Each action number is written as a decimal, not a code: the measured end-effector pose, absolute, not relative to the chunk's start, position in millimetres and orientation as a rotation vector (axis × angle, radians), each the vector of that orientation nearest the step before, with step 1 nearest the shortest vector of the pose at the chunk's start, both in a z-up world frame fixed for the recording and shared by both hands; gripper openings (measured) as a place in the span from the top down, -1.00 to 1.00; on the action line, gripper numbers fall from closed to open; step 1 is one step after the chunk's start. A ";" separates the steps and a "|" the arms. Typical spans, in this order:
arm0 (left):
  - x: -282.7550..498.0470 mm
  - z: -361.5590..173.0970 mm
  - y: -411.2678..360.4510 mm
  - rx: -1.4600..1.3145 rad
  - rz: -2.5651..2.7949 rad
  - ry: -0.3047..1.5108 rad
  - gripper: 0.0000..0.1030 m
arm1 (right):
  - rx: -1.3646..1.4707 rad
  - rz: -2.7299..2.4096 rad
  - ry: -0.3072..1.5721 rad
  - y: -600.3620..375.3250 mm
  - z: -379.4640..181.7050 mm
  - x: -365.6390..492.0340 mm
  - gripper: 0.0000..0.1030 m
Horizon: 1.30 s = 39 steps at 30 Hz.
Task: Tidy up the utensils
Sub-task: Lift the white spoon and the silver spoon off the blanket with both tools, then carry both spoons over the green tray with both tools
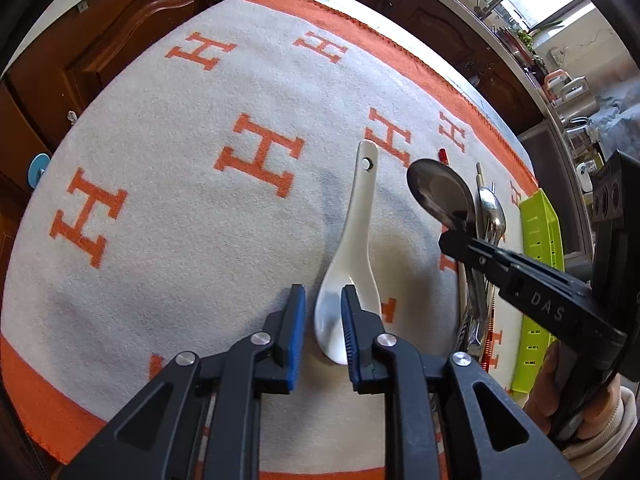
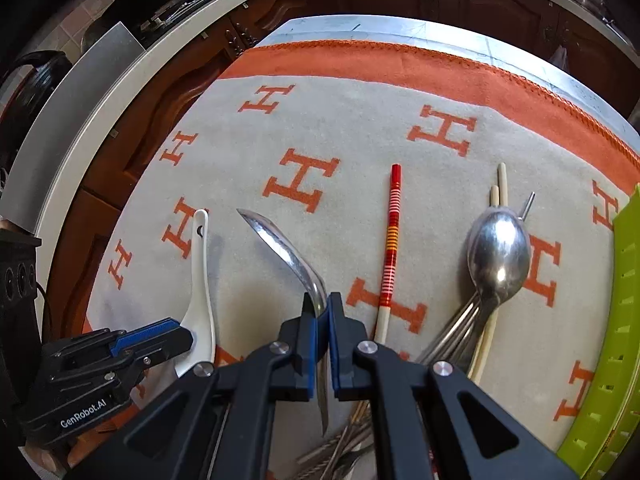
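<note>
We see our right gripper (image 2: 322,312) clamped on a metal spoon (image 2: 280,248), lifted over bare blanket (image 2: 340,128). Our left gripper (image 1: 323,320) gapes around the white spoon (image 1: 352,248); green tray (image 2: 608,360) edges right.

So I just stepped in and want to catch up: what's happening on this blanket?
A person is sorting utensils with two handheld grippers. The right gripper is shut on a metal spoon, held above the blanket. The left gripper is open over the white ceramic spoon. More spoons and chopsticks lie beside a green tray.
</note>
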<state>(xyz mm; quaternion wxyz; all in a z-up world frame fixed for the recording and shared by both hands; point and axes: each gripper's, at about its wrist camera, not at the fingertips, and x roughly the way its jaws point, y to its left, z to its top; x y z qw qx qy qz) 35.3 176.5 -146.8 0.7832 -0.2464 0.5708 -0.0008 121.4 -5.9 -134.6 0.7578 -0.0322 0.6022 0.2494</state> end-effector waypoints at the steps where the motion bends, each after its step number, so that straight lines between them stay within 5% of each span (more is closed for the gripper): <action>1: 36.1 -146.3 175.0 -0.527 -0.005 1.231 0.55 | -0.063 0.544 1.316 -5.7 -135.6 121.5 0.91; 19: 36.2 -140.5 125.5 -0.262 0.092 1.184 0.48 | -0.047 0.534 1.301 -26.4 -131.3 108.3 0.90; 23: 36.4 -140.1 123.8 -0.302 0.100 1.171 0.90 | -0.041 0.539 1.302 -34.2 -130.8 105.9 0.90; 25: 36.1 -140.6 127.6 -0.345 0.109 1.172 0.95 | -0.036 0.540 1.302 -38.5 -129.9 105.4 0.90; 39: 27.6 -108.5 138.5 -0.442 0.135 1.113 1.00 | 0.068 0.568 1.295 -67.7 -111.9 104.1 0.90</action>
